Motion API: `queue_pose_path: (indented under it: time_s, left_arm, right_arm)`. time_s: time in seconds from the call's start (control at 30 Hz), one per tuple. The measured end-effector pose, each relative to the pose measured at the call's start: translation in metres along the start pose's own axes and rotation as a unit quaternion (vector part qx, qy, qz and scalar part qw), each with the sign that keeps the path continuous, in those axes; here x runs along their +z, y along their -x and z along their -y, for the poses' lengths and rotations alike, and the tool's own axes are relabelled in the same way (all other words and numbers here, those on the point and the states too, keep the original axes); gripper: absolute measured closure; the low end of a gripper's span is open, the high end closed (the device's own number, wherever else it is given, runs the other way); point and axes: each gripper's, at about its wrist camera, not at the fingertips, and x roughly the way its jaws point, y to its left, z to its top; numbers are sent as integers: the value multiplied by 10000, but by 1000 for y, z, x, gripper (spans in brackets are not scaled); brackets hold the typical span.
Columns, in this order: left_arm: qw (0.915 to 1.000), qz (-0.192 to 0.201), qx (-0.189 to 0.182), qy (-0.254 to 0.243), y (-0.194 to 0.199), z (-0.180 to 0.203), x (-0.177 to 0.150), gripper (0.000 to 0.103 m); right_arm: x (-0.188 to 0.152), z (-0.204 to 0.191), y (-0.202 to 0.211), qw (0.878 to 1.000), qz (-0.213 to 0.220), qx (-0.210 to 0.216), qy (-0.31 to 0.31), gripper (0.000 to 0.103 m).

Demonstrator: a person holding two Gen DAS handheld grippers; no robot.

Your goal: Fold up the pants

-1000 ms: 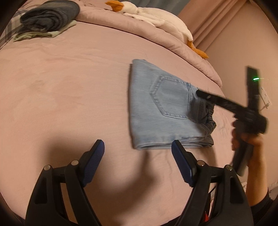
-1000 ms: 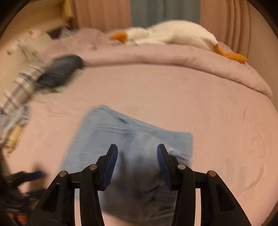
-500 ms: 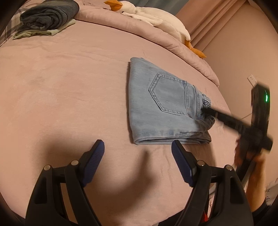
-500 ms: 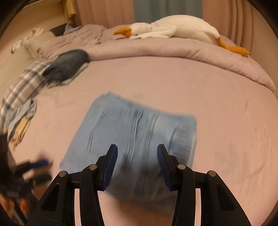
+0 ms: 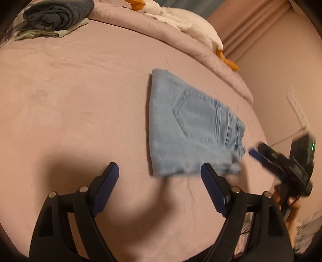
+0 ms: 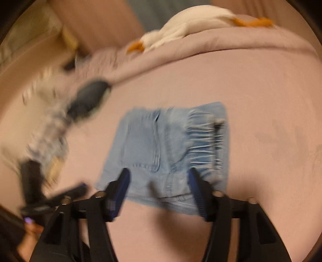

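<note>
Light blue denim pants (image 5: 187,129) lie folded into a compact rectangle on the pink bed, back pocket up; they also show in the right wrist view (image 6: 171,153), blurred. My left gripper (image 5: 160,181) is open and empty, above the bed just in front of the pants' near edge. My right gripper (image 6: 159,185) is open and empty, above the waistband end of the pants. It also shows in the left wrist view (image 5: 281,161), off the pants' right end.
A folded dark garment on a pale one (image 5: 54,18) lies at the back left of the bed (image 5: 70,104). A white plush goose (image 5: 187,26) lies on the rolled duvet at the back. A wall (image 5: 281,70) stands to the right. Plaid clothes (image 6: 46,121) lie at the left.
My right gripper has let go of the waistband and pulled back off the pants toward the bed's edge. The pants stay folded. My left gripper has barely moved.
</note>
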Motion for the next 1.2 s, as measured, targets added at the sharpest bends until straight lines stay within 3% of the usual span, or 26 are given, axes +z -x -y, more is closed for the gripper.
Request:
queue_pose_path:
  time_s: [0.17,0.27,0.37,0.53,0.73,0.87,0.9,0.97,1.1,1.17,1.2]
  left_arm:
    - [9979,121,-330,551,-4,-17,29,1]
    - [9928,139,-562,1054,-14,-31,44,1]
    - [9922,3,-622,1079,-24,-30,51,1]
    - [9933,-262,-767,827,-47,-15,54,1]
    - [9961,-448,-730,188,-67,4,60,2]
    - [9963,-498,-691,-96,-82,16,66,3]
    - [9961,-509,-704,-137,-86,18,67,4]
    - [9954,-558,-743,-245,-92,23,68,20]
    - [9965,-519,-469,-465,-98,31,67,32]
    - [9970,-500,-379,-447,-97,28,67,46]
    - [9974,-489,-365,-380,-96,24,68,48]
  right_arm:
    - [-5,58,33,9910,342,418,-1225,15]
    - [-15,95,28,9782,145,481,-2016,14]
    - [-24,110,18,9721,26,519,-2289,14]
    - [-15,97,-7,9762,-306,783,-1997,14]
    - [7,70,-37,9891,-746,648,-1093,10]
    - [22,60,-57,9921,-762,531,-842,10]
    - [26,57,-62,9924,-750,562,-800,10]
    - [31,54,-69,9932,-718,576,-712,10]
    - [34,45,-76,9961,-682,420,-376,11]
    - [35,41,-77,9978,-559,141,-327,19]
    - [35,40,-76,9980,-543,106,-302,27]
